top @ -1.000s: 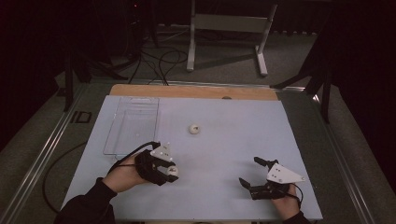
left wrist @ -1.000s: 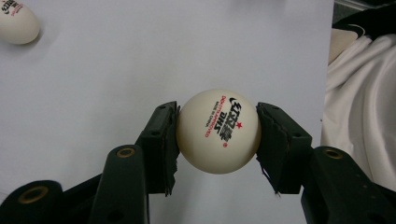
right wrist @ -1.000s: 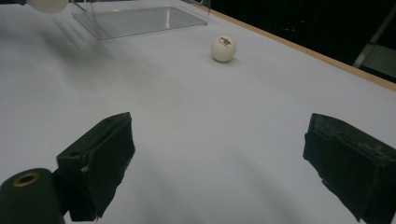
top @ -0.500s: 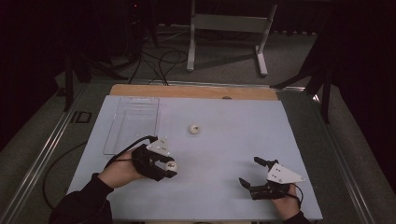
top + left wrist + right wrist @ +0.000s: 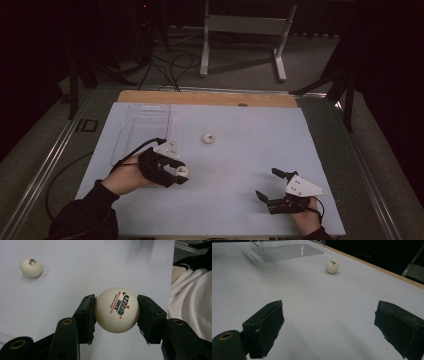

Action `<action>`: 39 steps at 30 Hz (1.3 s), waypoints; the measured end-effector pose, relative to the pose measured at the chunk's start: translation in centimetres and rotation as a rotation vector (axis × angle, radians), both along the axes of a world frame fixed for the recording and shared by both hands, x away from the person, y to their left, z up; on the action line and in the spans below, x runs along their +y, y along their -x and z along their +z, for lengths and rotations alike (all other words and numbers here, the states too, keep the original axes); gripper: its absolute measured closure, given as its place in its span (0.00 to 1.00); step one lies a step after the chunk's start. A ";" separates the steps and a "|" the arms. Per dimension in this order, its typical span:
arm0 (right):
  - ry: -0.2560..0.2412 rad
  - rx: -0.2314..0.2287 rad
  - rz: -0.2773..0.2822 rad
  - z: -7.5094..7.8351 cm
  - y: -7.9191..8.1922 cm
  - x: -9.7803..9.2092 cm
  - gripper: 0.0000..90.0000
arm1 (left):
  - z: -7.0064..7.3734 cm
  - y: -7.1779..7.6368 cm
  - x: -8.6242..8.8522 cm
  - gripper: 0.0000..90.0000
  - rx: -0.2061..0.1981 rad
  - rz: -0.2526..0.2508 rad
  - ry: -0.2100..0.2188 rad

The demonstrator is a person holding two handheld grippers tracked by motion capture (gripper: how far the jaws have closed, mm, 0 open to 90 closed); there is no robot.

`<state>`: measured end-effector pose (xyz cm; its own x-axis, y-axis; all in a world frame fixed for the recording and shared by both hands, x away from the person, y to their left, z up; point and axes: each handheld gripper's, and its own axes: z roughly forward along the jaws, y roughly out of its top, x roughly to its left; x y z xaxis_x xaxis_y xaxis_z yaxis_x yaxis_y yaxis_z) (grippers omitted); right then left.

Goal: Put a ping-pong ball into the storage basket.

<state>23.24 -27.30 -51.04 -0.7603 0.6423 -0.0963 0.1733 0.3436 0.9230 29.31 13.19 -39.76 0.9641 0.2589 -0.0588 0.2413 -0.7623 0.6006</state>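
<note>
tray (image 5: 142, 131) of clear plastic lies at the far left of the white table (image 5: 250, 150), and i can see nothing in it. just in front of it my left gripper (image 5: 180, 172) has its two jaws pressed against either side of a white ping-pong ball (image 5: 116, 310) with red and black print. a second ball (image 5: 208, 137) sits loose on the table, right of the tray and apart from it. farther right, near the front edge, my right gripper (image 5: 269, 187) hangs with jaws spread wide, nothing between them.
</note>
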 end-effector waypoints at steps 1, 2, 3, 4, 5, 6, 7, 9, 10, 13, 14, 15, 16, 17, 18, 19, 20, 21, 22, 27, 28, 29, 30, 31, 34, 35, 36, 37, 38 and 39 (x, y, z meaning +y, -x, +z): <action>-0.001 0.003 0.003 0.0 0.0 0.0 0.09 | 0.1 0.0 0.0 0.58 0.002 0.000 0.002; -0.001 0.001 0.001 0.0 0.0 0.0 0.09 | 0.2 0.0 0.1 0.58 0.000 0.000 0.007; -0.002 0.001 -0.001 0.0 0.0 0.0 0.09 | 0.3 -0.1 0.1 0.58 -0.001 0.002 0.008; -0.002 0.002 0.001 0.0 0.0 0.0 0.09 | 0.4 -0.1 0.1 0.58 0.000 0.000 0.007; -0.001 0.002 0.000 0.0 0.0 0.0 0.09 | 0.5 -0.2 0.2 0.58 -0.004 0.002 0.009; -0.001 0.001 0.000 0.0 0.0 0.0 0.09 | 0.7 -0.3 0.2 0.58 -0.001 0.005 0.010; -0.001 0.001 0.000 0.0 0.0 0.0 0.09 | 0.7 -0.3 0.2 0.58 -0.001 0.005 0.010; -0.003 0.002 0.001 0.0 0.0 0.0 0.09 | 1.1 -0.4 0.3 0.58 -0.005 0.008 0.012; -0.002 0.002 0.001 0.0 0.0 0.0 0.09 | 1.2 -0.5 0.4 0.58 -0.012 0.011 0.008; 0.000 -0.001 0.004 0.0 0.0 0.0 0.09 | 1.5 -0.8 0.6 0.58 -0.013 0.025 0.018; -0.001 -0.001 0.002 0.0 0.0 0.0 0.09 | 1.5 -0.8 0.6 0.58 -0.012 0.028 0.020; -0.001 0.001 0.001 0.0 0.0 0.0 0.09 | 1.6 -0.9 0.7 0.58 -0.011 0.029 0.021; -0.002 0.002 0.000 0.0 0.0 0.0 0.09 | 1.6 -1.0 0.8 0.58 -0.013 0.036 0.023; -0.001 0.001 0.000 0.0 0.0 0.0 0.09 | 1.7 -1.1 0.8 0.58 -0.011 0.036 0.023; 0.000 0.001 0.000 0.0 0.0 0.0 0.09 | 1.7 -1.2 0.9 0.58 -0.013 0.038 0.023; -0.001 0.002 0.001 0.0 0.0 0.0 0.09 | 1.8 -1.3 1.0 0.58 -0.014 0.046 0.023; -0.003 0.002 0.001 0.0 0.0 0.0 0.09 | 1.9 -1.4 1.0 0.58 -0.012 0.047 0.023; 0.001 0.000 -0.001 0.0 0.0 0.0 0.09 | 2.0 -1.4 1.1 0.58 -0.016 0.049 0.026; -0.001 0.001 0.000 0.0 0.0 0.0 0.09 | 2.1 -1.6 1.2 0.58 -0.014 0.058 0.036; 0.001 0.001 0.000 0.0 0.0 0.0 0.09 | 2.3 -2.0 1.5 0.58 -0.014 0.083 0.033; -0.001 0.003 0.000 0.0 0.0 0.0 0.09 | 2.4 -2.1 1.5 0.58 -0.013 0.079 0.029; -0.002 0.003 -0.001 0.0 0.0 0.0 0.09 | 2.5 -2.2 1.5 0.58 -0.016 0.085 0.030; 0.000 0.001 -0.001 0.0 0.0 0.0 0.09 | 2.5 -2.3 1.6 0.58 -0.016 0.085 0.030; -0.001 0.002 0.000 0.0 0.0 0.0 0.10 | 2.6 -2.3 1.6 0.58 -0.018 0.087 0.030; -0.001 0.002 0.001 0.0 0.0 0.0 0.09 | 2.9 -2.5 1.7 0.58 -0.026 0.097 0.033; -0.003 0.003 0.003 0.0 0.0 0.0 0.09 | 3.0 -2.7 1.7 0.58 -0.023 0.104 0.040; -0.001 0.001 0.002 0.0 0.0 0.0 0.10 | 3.1 -2.8 1.7 0.58 -0.024 0.104 0.040; -0.001 0.001 0.002 0.0 0.0 0.0 0.09 | 3.2 -2.9 1.8 0.58 -0.026 0.111 0.043; -0.003 0.003 0.002 0.0 0.0 0.0 0.09 | 3.3 -3.1 1.9 0.58 -0.027 0.114 0.044; -0.002 0.004 0.001 0.0 0.0 0.0 0.09 | 3.4 -3.2 2.0 0.58 -0.030 0.120 0.046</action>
<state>23.20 -27.27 -51.03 -0.7613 0.6418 -0.0920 0.1768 0.3419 0.9230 32.52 15.21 -36.35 0.9278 0.3704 -0.0451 0.3109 -0.7004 0.6425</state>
